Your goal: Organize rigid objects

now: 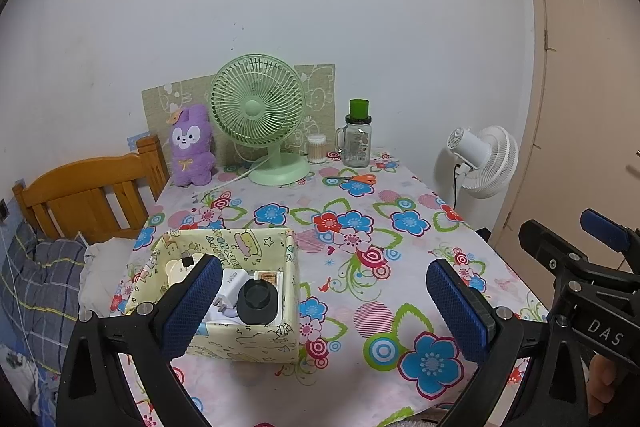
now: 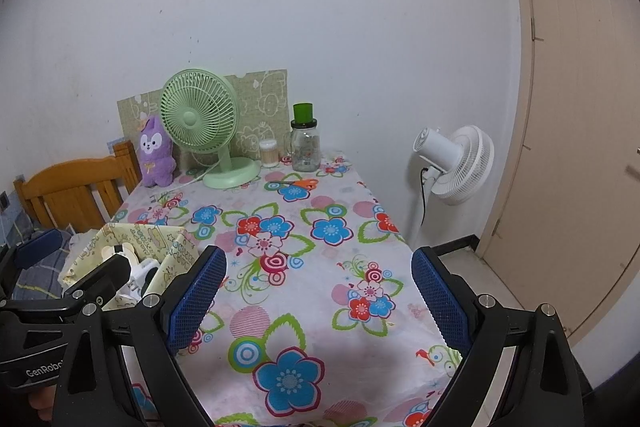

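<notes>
A pale yellow patterned box (image 1: pixel 256 341) stands on the flowered tablecloth (image 1: pixel 360 227) at the near left. Inside it lie a white charger plug (image 1: pixel 230 287), a black round-topped object (image 1: pixel 258 301), a small brown-and-white box (image 1: pixel 269 277) and a cream item (image 1: pixel 176 267). My left gripper (image 1: pixel 324 311) hovers open over the cloth, its left finger in front of the box, nothing between the pads. The right gripper (image 2: pixel 318 301) is open too, over bare cloth right of the box (image 2: pixel 176 263). Orange-handled scissors (image 1: pixel 358 179) lie far back near the jar.
At the back stand a green desk fan (image 1: pixel 258 115), a purple plush (image 1: pixel 191 147), a cotton swab tub (image 1: pixel 317 148) and a glass jar with a green lid (image 1: pixel 357 139). A white floor fan (image 2: pixel 456 163) and a door (image 2: pixel 580 107) are right; a wooden bed frame (image 1: pixel 84 195) is left.
</notes>
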`<act>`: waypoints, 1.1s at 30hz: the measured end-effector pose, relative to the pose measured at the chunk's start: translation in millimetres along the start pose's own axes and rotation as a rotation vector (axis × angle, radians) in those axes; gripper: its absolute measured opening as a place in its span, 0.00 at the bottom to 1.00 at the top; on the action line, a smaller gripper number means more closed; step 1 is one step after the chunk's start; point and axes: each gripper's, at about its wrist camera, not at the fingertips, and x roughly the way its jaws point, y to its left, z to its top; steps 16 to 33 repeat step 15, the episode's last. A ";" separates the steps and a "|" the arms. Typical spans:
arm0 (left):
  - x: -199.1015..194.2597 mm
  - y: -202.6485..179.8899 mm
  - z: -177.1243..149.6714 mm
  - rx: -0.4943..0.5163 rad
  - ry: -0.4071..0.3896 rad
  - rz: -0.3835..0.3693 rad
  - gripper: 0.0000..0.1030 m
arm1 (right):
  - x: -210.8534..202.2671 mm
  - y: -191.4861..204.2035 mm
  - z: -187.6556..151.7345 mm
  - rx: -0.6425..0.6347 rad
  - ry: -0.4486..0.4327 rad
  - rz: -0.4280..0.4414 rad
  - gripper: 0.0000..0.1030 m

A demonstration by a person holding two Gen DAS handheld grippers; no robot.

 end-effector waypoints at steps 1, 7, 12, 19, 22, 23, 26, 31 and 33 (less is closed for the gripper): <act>-0.1 -0.4 0.0 0.001 0.000 0.000 1.00 | 0.3 -0.7 0.2 0.000 0.000 -0.001 0.93; 0.2 -0.3 0.0 -0.001 0.001 0.000 1.00 | -1.2 -0.7 -0.2 -0.003 -0.001 -0.003 0.93; 0.0 -0.2 -0.2 -0.003 0.003 -0.001 1.00 | -1.4 -1.3 -0.2 0.000 0.000 -0.001 0.93; 0.6 0.3 -0.7 -0.004 0.006 -0.001 1.00 | -0.4 -0.9 -0.4 0.000 0.002 -0.002 0.93; 0.6 0.3 -0.7 -0.004 0.006 -0.001 1.00 | -0.4 -0.9 -0.4 0.000 0.002 -0.002 0.93; 0.6 0.3 -0.7 -0.004 0.006 -0.001 1.00 | -0.4 -0.9 -0.4 0.000 0.002 -0.002 0.93; 0.6 0.3 -0.7 -0.004 0.006 -0.001 1.00 | -0.4 -0.9 -0.4 0.000 0.002 -0.002 0.93; 0.6 0.3 -0.7 -0.004 0.006 -0.001 1.00 | -0.4 -0.9 -0.4 0.000 0.002 -0.002 0.93; 0.6 0.3 -0.7 -0.004 0.006 -0.001 1.00 | -0.4 -0.9 -0.4 0.000 0.002 -0.002 0.93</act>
